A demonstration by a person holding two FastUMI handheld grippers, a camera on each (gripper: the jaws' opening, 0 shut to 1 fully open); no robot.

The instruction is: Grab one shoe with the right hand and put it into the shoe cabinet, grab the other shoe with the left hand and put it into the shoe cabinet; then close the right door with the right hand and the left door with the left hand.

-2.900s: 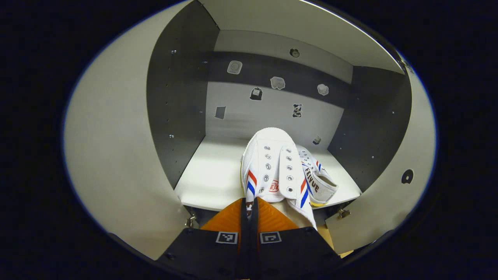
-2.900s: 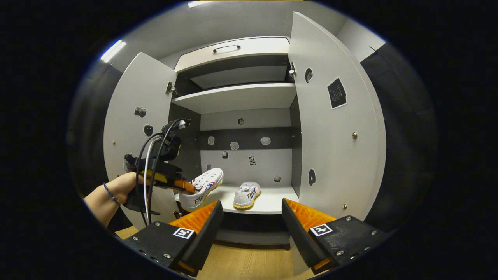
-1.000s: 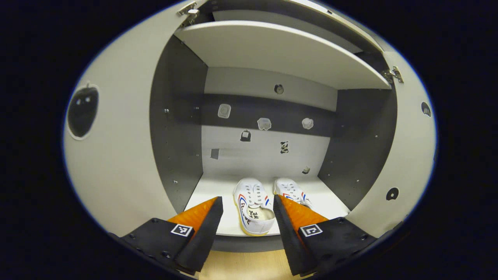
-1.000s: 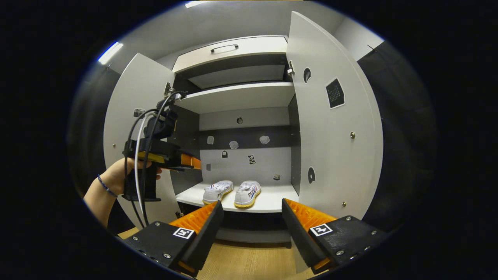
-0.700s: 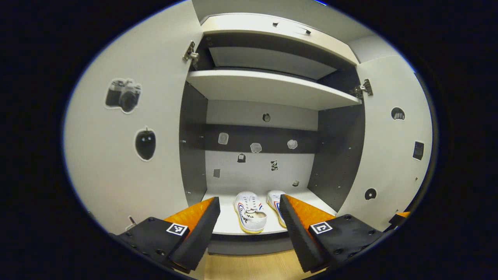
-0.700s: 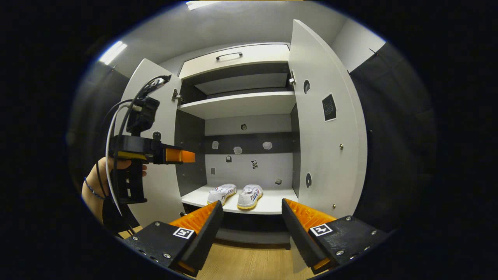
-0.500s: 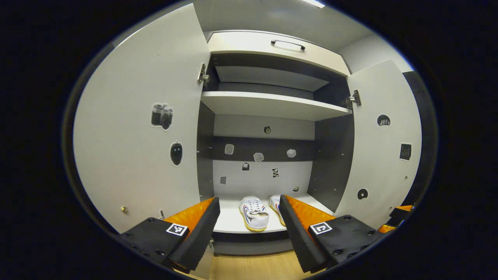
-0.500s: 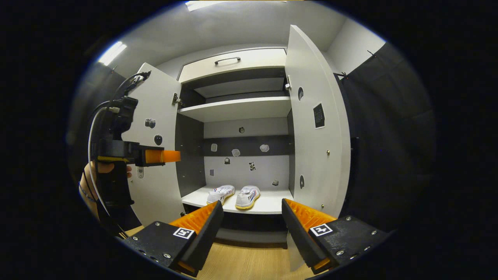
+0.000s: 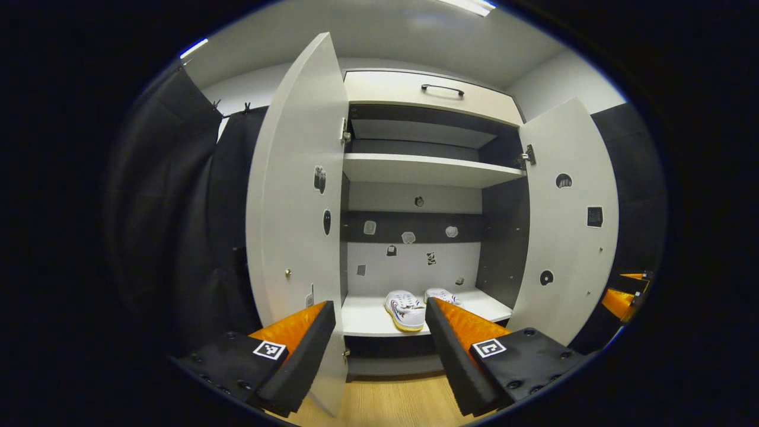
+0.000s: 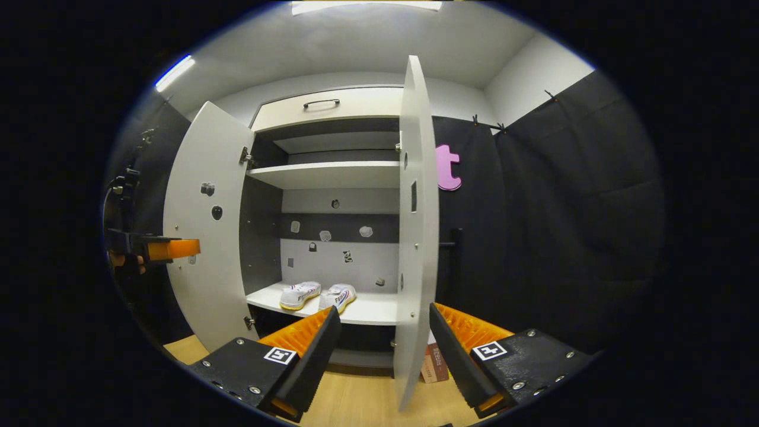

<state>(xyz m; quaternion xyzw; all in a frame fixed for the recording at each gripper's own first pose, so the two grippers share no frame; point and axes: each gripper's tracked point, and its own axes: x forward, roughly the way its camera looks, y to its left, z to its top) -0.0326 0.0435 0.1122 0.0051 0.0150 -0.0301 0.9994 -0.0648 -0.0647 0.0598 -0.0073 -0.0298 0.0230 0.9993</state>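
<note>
Nearest, right hand-held gripper (image 10: pixel 379 356) open and empty, fingers straddling the lower edge of the right door (image 10: pixel 417 237). Door stood edge-on at 12 o'clock, long axis upright, swinging leaf toward the viewer. Left hand-held gripper (image 9: pixel 379 350) likewise open, left door (image 9: pixel 296 237) at 11 o'clock. Farthest, both shoes (image 10: pixel 317 295) sat side by side on the cabinet's lower shelf (image 10: pixel 367 311).
</note>
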